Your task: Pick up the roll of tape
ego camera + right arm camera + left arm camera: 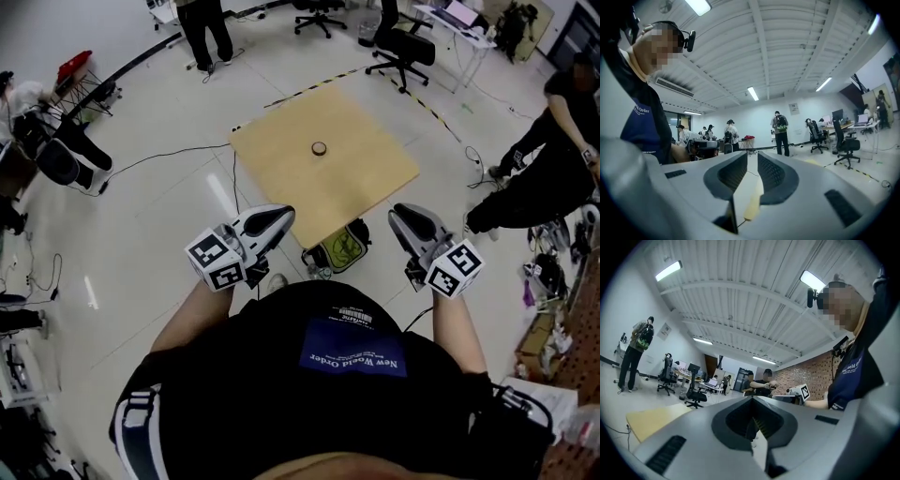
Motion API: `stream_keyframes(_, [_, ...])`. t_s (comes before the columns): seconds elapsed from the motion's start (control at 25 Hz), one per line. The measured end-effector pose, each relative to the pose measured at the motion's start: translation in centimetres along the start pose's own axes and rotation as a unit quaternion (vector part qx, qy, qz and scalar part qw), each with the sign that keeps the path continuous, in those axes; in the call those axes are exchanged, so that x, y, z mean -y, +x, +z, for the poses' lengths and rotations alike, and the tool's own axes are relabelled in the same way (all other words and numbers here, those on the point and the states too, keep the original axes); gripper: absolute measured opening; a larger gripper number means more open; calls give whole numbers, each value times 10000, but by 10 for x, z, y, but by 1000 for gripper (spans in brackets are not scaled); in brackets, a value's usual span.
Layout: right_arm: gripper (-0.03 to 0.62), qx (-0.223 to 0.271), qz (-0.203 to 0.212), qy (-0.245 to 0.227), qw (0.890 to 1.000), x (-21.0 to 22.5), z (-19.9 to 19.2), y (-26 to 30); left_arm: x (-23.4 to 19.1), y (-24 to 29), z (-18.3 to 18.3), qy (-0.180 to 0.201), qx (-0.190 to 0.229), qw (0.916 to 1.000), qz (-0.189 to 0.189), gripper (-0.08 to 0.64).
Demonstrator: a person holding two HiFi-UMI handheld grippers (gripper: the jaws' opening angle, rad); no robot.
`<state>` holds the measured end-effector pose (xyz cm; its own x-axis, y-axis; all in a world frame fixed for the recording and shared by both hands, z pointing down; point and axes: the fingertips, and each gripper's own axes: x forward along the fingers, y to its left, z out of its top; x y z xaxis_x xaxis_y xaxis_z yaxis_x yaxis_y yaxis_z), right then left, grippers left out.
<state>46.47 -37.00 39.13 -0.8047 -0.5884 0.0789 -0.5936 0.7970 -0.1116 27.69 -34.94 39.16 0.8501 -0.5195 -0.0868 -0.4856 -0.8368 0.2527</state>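
The roll of tape (319,148) lies flat near the middle of the wooden table (375,178), well apart from both tools and untouched; the main risk is likely a poor first contact, since the roll is small and low on a smooth board and a jaw meeting its rim could push it away rather than go round it; the left gripper (279,217) has its jaws together with nothing between them, so it would have to open before it could take anything; the right gripper (397,216) shows only a narrow gap, also empty, which looks too tight for the roll; a bag (342,248) sits on the floor at the table's near corner, just in front of the person, and could catch a foot on the way in; both forearms are bent in front of the body, and the tools are held level with their tips angled in toward each other, not toward the table.
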Motion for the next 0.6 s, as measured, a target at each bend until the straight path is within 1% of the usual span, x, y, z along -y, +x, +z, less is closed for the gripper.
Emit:
stream_keyframes(0.16, [46,-93,-249,24,9996,17,9,54,-61,0,14,-123,-52,9997,-204,-8])
stream_keyframes(0.24, [52,-138,-373,61,9992,26,12,80,-91,0,24,-97,-91,9994,-325,-8])
stream_keyframes(0.36, [58,-139,-572,236,9980,42,14,116,-134,0,30,-150,-157,9986,-490,-8])
stream_keyframes(0.48, [72,-231,-572,343,9975,52,6,148,-168,9,22,-203,-349,9975,-582,-8])
stream_keyframes(0.56, [80,-408,-496,344,9973,59,-6,162,-180,20,15,-273,-431,9970,-589,-8])
stream_keyframes(0.6, [87,-492,-444,339,9972,65,-11,165,-183,27,13,-367,-421,9967,-594,-8])
